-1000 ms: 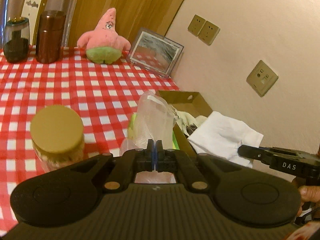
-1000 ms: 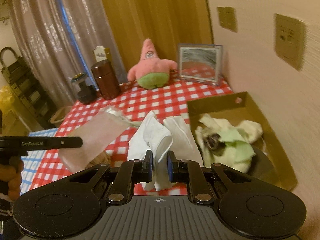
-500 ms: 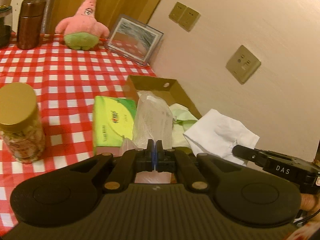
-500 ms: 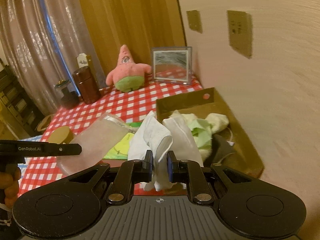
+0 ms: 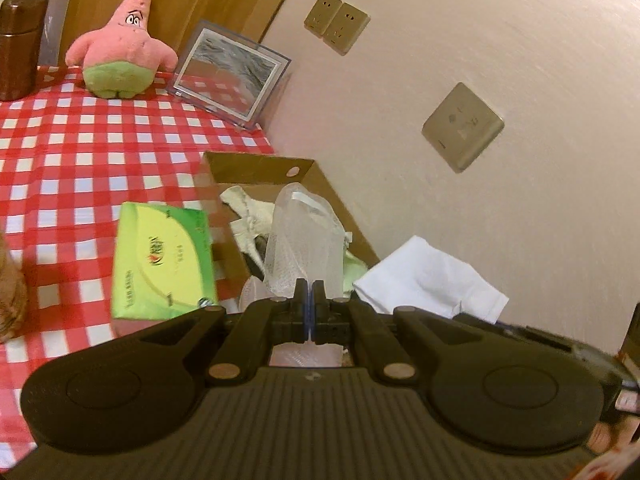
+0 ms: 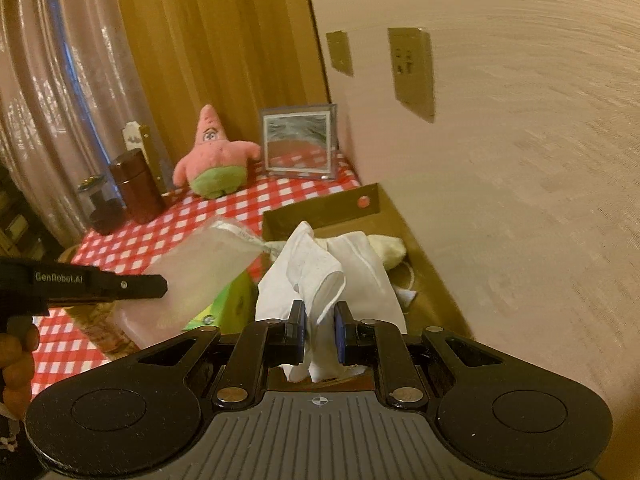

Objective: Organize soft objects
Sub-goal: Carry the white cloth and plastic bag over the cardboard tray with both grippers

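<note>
My left gripper is shut on a translucent mesh pouch and holds it above the near end of the open cardboard box. My right gripper is shut on white cloth gloves, held over the same box. The box holds pale and green soft cloths. The gloves show at the right of the left wrist view. The pouch and the left gripper show at the left of the right wrist view.
A green tissue pack lies on the red checked tablecloth left of the box. A pink star plush, a framed picture and a brown canister stand at the back. The wall runs along the right.
Both grippers have moved right and forward toward the box, still holding the pouch and the gloves. The yellow-lidded jar has slid out of the left view.
</note>
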